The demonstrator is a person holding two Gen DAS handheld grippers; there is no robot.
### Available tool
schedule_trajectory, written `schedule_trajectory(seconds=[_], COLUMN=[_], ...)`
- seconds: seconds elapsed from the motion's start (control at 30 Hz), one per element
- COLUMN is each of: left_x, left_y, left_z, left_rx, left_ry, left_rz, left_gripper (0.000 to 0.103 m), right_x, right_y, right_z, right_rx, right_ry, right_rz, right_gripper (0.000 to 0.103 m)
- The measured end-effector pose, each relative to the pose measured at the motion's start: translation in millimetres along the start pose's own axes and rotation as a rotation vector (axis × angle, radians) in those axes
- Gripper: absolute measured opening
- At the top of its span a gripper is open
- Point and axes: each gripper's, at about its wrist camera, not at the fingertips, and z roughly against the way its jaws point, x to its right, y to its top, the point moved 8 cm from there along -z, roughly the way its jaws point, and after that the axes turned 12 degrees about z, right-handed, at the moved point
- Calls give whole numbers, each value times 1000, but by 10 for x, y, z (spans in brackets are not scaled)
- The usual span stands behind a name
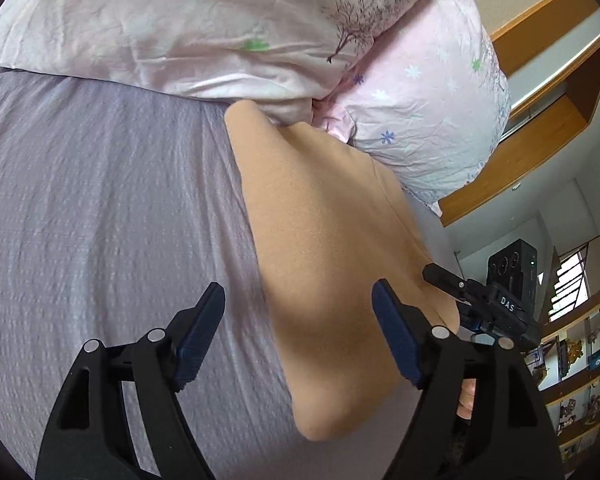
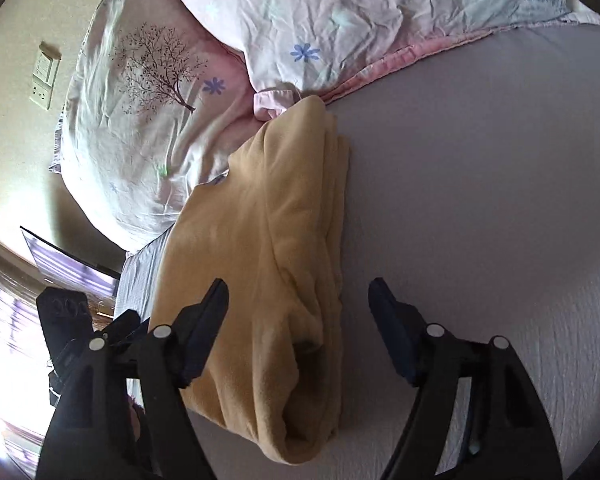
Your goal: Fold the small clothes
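A small tan garment lies folded in a long strip on the grey bed sheet, its far end touching the pillows. My left gripper is open and empty, just above the garment's left edge. The right gripper shows beyond the garment's right side in the left wrist view. In the right wrist view the garment looks yellowish, with stacked folded layers along its right edge. My right gripper is open and empty, hovering over the garment's near end.
Two pink floral pillows lie at the head of the bed. A wooden headboard and shelves stand to the right of the bed. The left gripper body shows at lower left. Grey sheet spreads right of the garment.
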Motion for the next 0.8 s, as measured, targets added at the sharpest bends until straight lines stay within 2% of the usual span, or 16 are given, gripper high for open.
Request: schedule_trajectory(seconds=[0.1, 0.17, 0.2, 0.23, 0.27, 0.3, 0.37, 0.43, 0.5, 0.57, 0.6, 0.67, 0.73, 0.8], left_x=[52, 106, 125, 112, 112, 114, 99, 35, -120, -296, -365, -372, -245, -34], left_y=[-50, -68, -91, -105, -109, -106, -83, -84, -120, -176, -199, -224, -254, -365], left_z=[-222, -282, -320, -336, -325, -285, -113, 132, 336, 415, 468, 668, 853, 941], left_rx=[-45, -31, -45, -43, -34, -26, -4, 43, 73, 49, 43, 92, 167, 189], left_ry=[28, 26, 11, 16, 21, 16, -26, -40, -12, 32, 38, 32, 41, 7], left_rz=[1, -23, -22, -18, -34, -50, -39, -48, -60, -54, -45, -81, -176, -261], left_gripper=[77, 77, 65, 57, 51, 39, 34, 34, 35, 39, 40, 41, 41, 43], right_x=[-101, -170, -206, -247, -282, -332, -483, -681, -834, -880, -863, -788, -642, -566], right_y=[-60, -99, -98, -106, -95, -70, -77, -120, -199, -258, -242, -105, 155, 388], right_z=[-43, -124, -172, -175, -181, -193, -198, -284, -458, -526, -467, -227, 30, 43], right_rx=[-3, -13, -3, 6, 15, 27, 36, 18, -33, -75, -72, 9, 130, 158], right_ry=[28, 70, 48, 32, 33, 41, 72, 106, 112, 59, 49, 54, 43, 38], right_rz=[31, 43, 65, 90, 94, 101, 136, 182, 231, 279, 275, 231, 156, 103], right_gripper=[70, 43, 42, 38, 35, 35, 33, 33, 34, 52, 56, 63, 67, 67])
